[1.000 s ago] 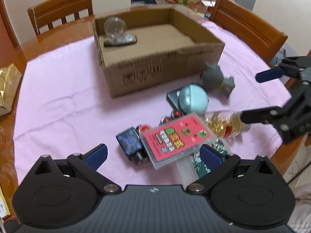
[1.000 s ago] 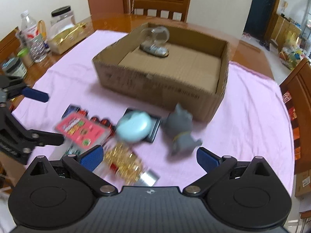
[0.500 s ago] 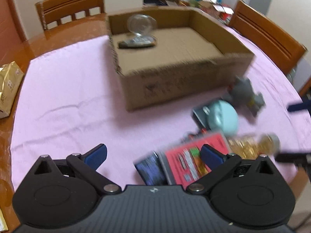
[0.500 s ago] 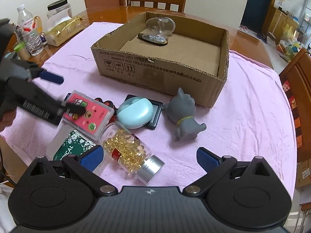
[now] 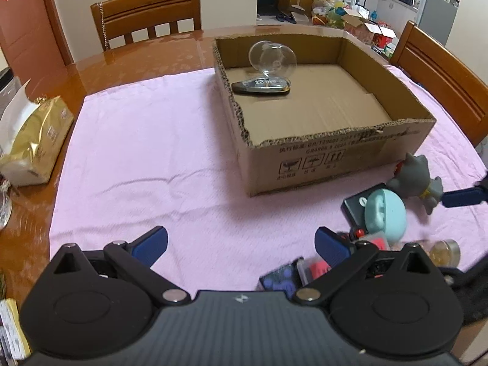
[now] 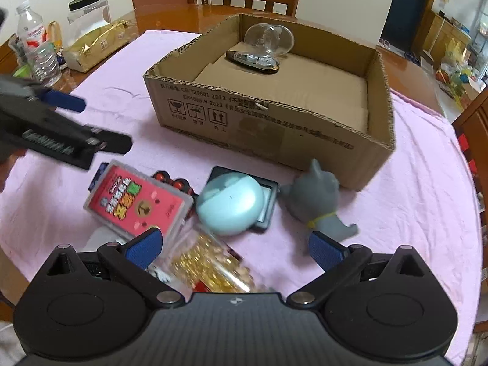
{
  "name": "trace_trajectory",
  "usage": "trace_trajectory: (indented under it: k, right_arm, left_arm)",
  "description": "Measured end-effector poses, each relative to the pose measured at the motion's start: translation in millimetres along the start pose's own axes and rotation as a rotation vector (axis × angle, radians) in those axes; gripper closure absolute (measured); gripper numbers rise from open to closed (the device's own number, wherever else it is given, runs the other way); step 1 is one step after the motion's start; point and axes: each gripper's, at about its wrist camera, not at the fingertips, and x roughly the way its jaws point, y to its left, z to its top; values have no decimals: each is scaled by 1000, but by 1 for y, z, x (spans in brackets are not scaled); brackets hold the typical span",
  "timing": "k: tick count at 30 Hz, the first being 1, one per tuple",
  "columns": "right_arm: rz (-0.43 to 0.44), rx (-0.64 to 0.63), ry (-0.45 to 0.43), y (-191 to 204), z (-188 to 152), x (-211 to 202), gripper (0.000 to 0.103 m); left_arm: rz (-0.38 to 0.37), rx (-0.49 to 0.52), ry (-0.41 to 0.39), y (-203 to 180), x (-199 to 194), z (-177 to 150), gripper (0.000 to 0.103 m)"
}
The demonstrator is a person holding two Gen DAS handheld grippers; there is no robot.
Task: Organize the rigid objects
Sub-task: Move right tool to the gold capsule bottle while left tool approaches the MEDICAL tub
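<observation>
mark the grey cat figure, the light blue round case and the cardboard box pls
grey cat figure (image 6: 317, 201), right wrist view, on its back.
light blue round case (image 6: 230, 202), right wrist view, centre of its lid.
cardboard box (image 6: 259, 122), right wrist view, on its printed front wall.
</observation>
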Motion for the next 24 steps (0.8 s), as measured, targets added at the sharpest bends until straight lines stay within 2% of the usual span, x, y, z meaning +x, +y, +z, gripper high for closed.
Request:
trace_trajectory:
  k: [4, 14, 20, 24]
  right_arm:
    - [-34, -6, 22, 2, -1, 8, 0]
    - [-43, 19, 76, -22, -28, 0, 0]
    - [-59, 28, 105, -24, -39, 1, 0]
    - [-81, 55, 116, -31, -45, 1, 0]
  left_arm:
    - [-5, -5, 16, 1, -8, -10, 1]
    - [-10, 2, 60, 2, -23, -34, 1]
    - [-28, 36, 105, -5, -16, -44, 1]
    - [-61, 38, 107, -11, -16, -46, 1]
